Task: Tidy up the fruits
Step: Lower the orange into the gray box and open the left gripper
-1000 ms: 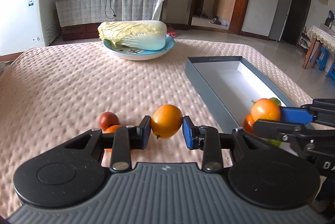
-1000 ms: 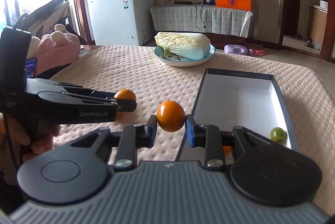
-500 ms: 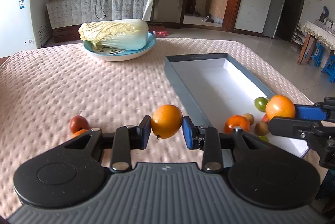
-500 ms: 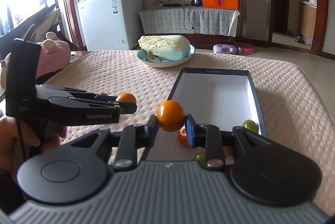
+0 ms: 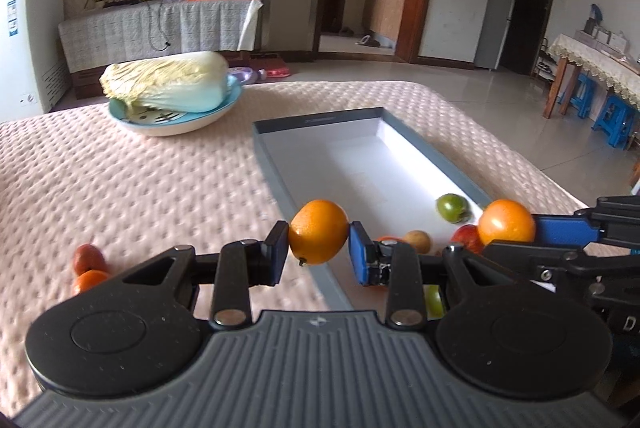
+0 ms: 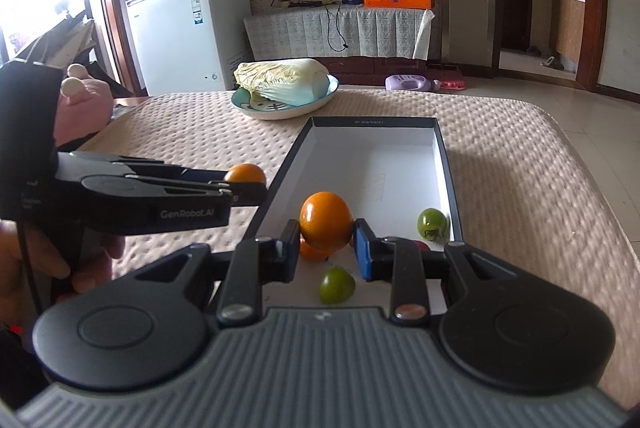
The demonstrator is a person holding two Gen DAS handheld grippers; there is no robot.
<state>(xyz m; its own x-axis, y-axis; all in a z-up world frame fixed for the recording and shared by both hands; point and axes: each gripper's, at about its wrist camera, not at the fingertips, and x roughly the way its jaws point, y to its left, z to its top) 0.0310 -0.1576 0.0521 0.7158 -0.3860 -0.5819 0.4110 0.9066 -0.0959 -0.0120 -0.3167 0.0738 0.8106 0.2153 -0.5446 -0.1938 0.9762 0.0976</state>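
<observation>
Right now two round orange fruits are held over the near end of a long grey tray (image 6: 440, 143) with a white floor, which runs up the centre of the right wrist view. The dimpled orange (image 5: 318, 232), stem nub at its lower left, sits at the centre of the left wrist view, above the tray's left wall. The glossier orange tomato (image 6: 326, 222) hangs over the tray's floor. Below it lie a green fruit (image 6: 337, 285), a second green one (image 6: 432, 224) by the right wall, and partly hidden red and orange pieces. At lower left of the left wrist view, a red fruit (image 5: 89, 256) and a small orange one (image 5: 90, 278) rest on the pink quilted cloth (image 5: 120, 187).

"GenRobot.AI" is printed on the side of the left gripper (image 6: 244, 183), at the left of the right wrist view; small print on the tray's far wall is unreadable.

The left gripper's fingers clamp the dimpled orange on both sides. The right gripper (image 6: 326, 248) pinches the tomato between its blue pads (image 6: 362, 252).
</observation>
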